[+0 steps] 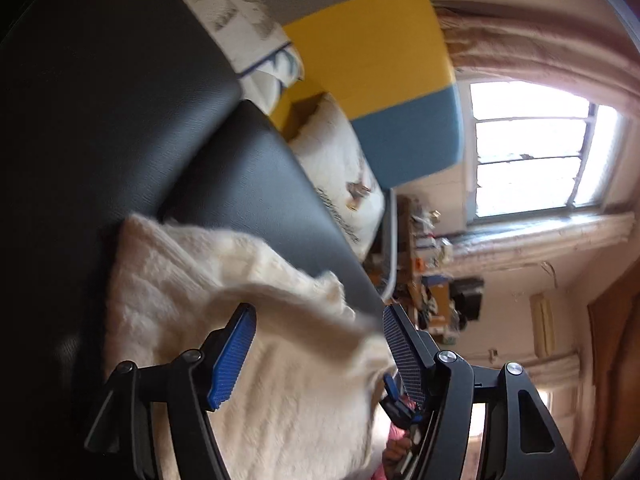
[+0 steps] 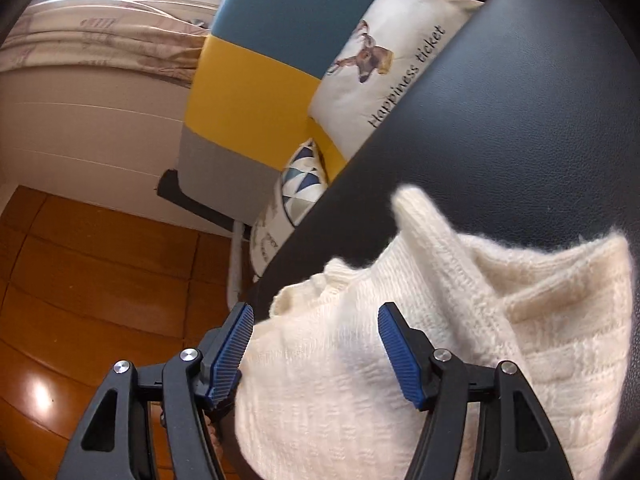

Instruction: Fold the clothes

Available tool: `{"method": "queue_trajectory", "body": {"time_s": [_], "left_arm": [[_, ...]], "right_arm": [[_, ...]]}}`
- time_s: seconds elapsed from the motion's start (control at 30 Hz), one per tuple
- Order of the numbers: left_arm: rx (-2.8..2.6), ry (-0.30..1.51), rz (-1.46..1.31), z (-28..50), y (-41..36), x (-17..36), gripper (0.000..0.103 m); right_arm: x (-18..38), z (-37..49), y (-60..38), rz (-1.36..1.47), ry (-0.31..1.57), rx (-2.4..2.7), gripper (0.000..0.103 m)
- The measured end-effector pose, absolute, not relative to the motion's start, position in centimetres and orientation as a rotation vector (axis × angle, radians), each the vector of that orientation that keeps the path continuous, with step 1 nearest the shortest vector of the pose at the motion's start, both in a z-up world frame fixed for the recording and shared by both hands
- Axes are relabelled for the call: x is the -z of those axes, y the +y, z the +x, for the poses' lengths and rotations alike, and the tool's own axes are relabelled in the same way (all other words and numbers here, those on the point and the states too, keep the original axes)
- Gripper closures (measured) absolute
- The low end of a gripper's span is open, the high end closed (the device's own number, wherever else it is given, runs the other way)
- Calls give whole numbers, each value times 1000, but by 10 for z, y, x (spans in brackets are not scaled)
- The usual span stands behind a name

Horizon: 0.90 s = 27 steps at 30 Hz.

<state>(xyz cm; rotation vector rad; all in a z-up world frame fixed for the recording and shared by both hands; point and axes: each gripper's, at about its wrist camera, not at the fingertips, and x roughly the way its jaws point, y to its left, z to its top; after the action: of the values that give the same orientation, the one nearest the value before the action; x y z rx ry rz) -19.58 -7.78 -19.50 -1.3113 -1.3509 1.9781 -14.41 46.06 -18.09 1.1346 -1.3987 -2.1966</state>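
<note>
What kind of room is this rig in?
Likely a home living room: a colour-block sofa with printed throw cushions, a curtained window, wooden floor. A cream knit sweater lies on a black padded surface.

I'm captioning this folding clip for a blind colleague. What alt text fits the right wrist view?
The open right gripper hangs over a cream knitted sweater lying on a black leather surface, its blue pads apart and gripping nothing. Behind are printed cushions, a blue, yellow and grey panel and a wooden floor.
</note>
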Motion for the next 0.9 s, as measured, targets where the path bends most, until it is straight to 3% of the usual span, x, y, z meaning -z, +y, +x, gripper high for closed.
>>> {"method": "queue_trajectory", "body": {"time_s": [0.1, 0.53, 0.73, 0.9], "left_arm": [[-1992, -1351, -1348, -198, -79, 201, 37], [-2244, -1090, -1320, -123, -121, 180, 37], [-2169, -847, -1355, -97, -124, 186, 37], [-2103, -729, -1336, -80, -110, 191, 38]], "right_arm": [[177, -140, 457, 1163, -1345, 2208, 37], [166, -85, 406, 1443, -720, 2369, 37], [134, -116, 355, 1343, -519, 2334, 37], [135, -153, 304, 1459, -298, 2372, 37]]}}
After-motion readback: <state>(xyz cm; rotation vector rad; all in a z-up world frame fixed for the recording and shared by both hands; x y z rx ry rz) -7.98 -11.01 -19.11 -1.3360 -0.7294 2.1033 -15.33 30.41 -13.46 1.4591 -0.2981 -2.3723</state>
